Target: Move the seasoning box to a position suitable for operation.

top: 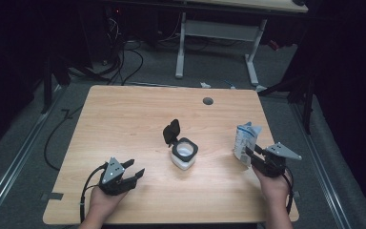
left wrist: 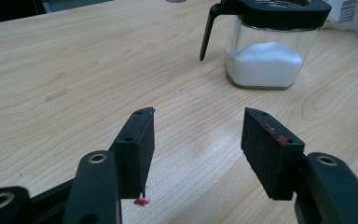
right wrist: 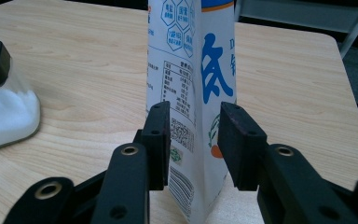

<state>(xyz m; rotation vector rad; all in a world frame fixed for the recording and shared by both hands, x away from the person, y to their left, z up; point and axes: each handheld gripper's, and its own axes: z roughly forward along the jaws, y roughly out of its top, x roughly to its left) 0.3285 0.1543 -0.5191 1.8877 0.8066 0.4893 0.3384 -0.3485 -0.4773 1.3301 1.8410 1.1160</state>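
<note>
A glass jar of white powder stands at the table's middle, its black flip lid swung up. In the left gripper view the jar is ahead and to the right. My left gripper rests near the front left, open, with nothing between its jaws. A white and blue bag stands upright at the right. My right gripper has its jaws on either side of the bag, low down. The pads sit close beside it without squeezing, so the right gripper is open.
The wooden table has a round cable hole near its far edge. The bag stands close to the table's right edge. Beyond the table are floor cables and the white legs of another desk.
</note>
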